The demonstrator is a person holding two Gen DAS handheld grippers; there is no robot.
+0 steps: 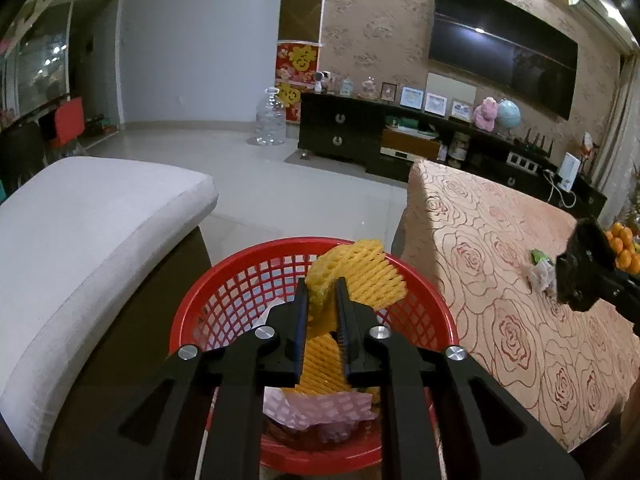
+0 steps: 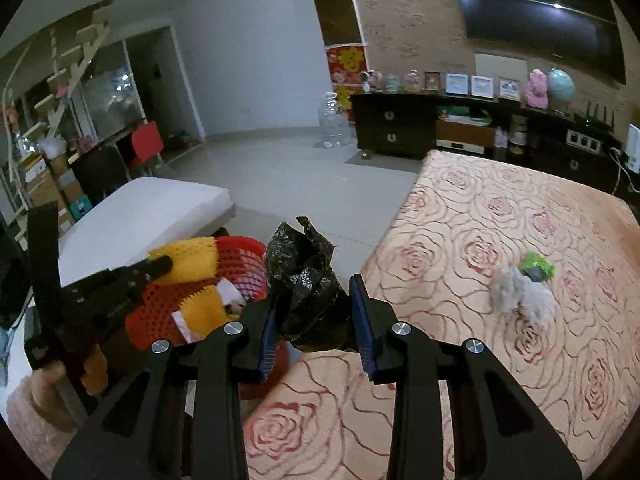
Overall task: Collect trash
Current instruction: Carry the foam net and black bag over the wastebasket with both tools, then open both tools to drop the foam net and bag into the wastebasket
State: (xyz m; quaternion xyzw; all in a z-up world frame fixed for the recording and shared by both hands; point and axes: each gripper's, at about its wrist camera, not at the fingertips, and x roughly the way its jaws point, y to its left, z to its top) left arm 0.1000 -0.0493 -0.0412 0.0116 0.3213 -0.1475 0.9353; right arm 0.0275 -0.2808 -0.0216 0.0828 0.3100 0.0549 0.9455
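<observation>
A red mesh basket (image 1: 420, 312) stands on the floor between a white cushion and the table; it also shows in the right wrist view (image 2: 244, 268). My left gripper (image 1: 322, 292) is shut on a yellow foam fruit net (image 1: 360, 272) and holds it over the basket. Pink wrapping (image 1: 320, 404) and more yellow net lie inside. My right gripper (image 2: 314, 304) is shut on a crumpled black plastic bag (image 2: 304, 276) at the table's left edge. A grey tissue wad (image 2: 520, 292) and a green wrapper (image 2: 536, 266) lie on the rose-patterned tablecloth (image 2: 460, 220).
A white cushioned seat (image 1: 88, 232) stands left of the basket. Oranges (image 1: 622, 244) sit at the table's far right. A dark TV cabinet (image 1: 360, 132) and a large water bottle (image 1: 271, 120) stand across the tiled floor.
</observation>
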